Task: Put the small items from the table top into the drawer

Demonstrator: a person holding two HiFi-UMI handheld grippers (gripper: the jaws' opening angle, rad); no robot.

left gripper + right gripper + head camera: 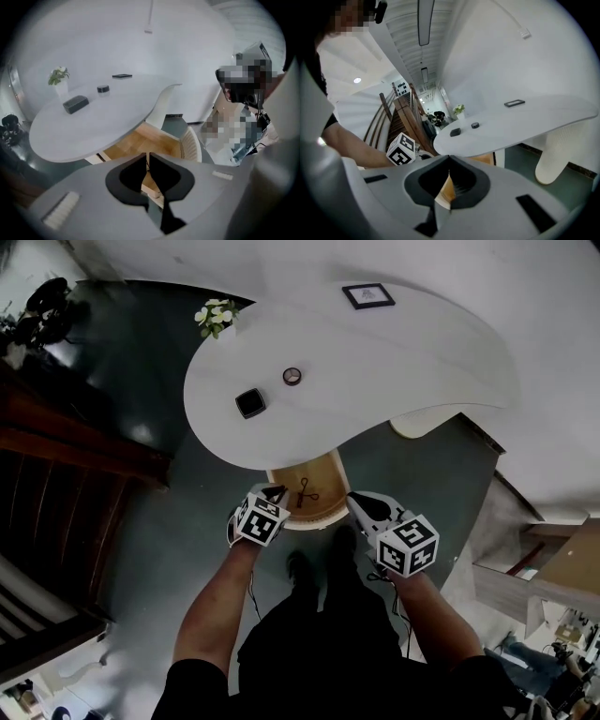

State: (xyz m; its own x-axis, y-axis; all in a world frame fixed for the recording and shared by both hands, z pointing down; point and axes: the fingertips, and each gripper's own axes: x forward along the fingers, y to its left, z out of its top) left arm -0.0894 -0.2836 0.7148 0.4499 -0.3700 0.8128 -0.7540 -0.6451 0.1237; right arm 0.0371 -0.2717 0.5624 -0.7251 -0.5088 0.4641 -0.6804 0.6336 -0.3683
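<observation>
The left gripper (148,157) has its jaws drawn together, only a thin slit between the tips and nothing held in it. The right gripper (449,160) is likewise closed, its tips meeting on nothing. In the head view the left gripper (274,494) and the right gripper (357,502) both hang just off the near edge of the white curved table top (403,371), the left one toward that edge's left and the right one toward its right, each carried on a bare forearm.

Between them, jutting out from under the table top's near edge, sits the open round-fronted drawer with a light wooden floor (323,474). A small dark thing shaped like scissors (307,491) lies on that floor. The left gripper view looks past its jaws into the same wooden drawer (140,140), tucked under the table top (93,126).

On the table top, near its left end, rests a black square box (250,402), and just beyond it, a little further from the near edge, a small round dark item with a pale centre (292,376). Both show again in the left gripper view, box (75,104) and round item (103,88), and in the right gripper view, box (455,132) and round item (475,125).

At the table top's far left rim stands a sprig of white flowers with green leaves (216,315). Toward its far edge lies a flat dark-framed rectangle (367,296)
</observation>
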